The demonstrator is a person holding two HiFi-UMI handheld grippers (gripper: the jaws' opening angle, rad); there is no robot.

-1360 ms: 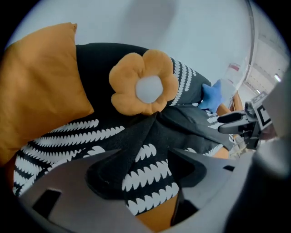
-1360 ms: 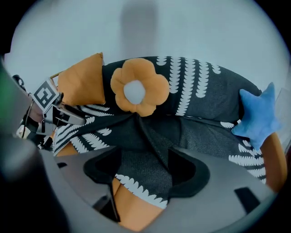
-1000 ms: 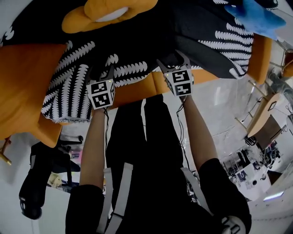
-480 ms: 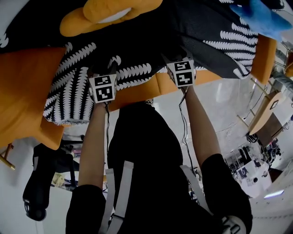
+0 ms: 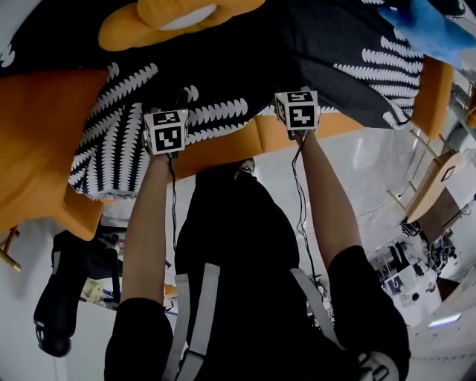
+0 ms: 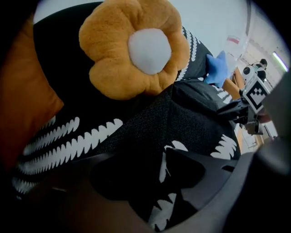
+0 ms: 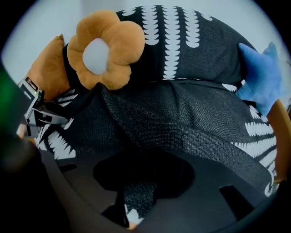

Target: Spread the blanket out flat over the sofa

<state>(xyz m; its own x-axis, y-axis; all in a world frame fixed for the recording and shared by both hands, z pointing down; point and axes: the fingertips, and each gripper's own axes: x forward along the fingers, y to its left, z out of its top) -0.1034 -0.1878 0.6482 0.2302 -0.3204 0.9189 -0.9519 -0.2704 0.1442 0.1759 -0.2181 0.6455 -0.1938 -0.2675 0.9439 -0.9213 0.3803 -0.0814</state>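
There is one blanket (image 5: 223, 74), black with rows of white leaves, and one orange sofa (image 5: 44, 141). There are two plush cushions: one orange flower cushion (image 5: 149, 22) and one blue star cushion (image 5: 435, 30). There are two grippers, the left gripper (image 6: 161, 186) and the right gripper (image 7: 136, 193). The right gripper's jaws have just been closing, with blanket cloth between them. Two bare forearms show, the left forearm (image 5: 149, 223) and the right forearm (image 5: 323, 201).

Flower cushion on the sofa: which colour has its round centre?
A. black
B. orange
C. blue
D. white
D: in the left gripper view the flower cushion has orange petals around a white centre; it rests on the black, white-patterned blanket.
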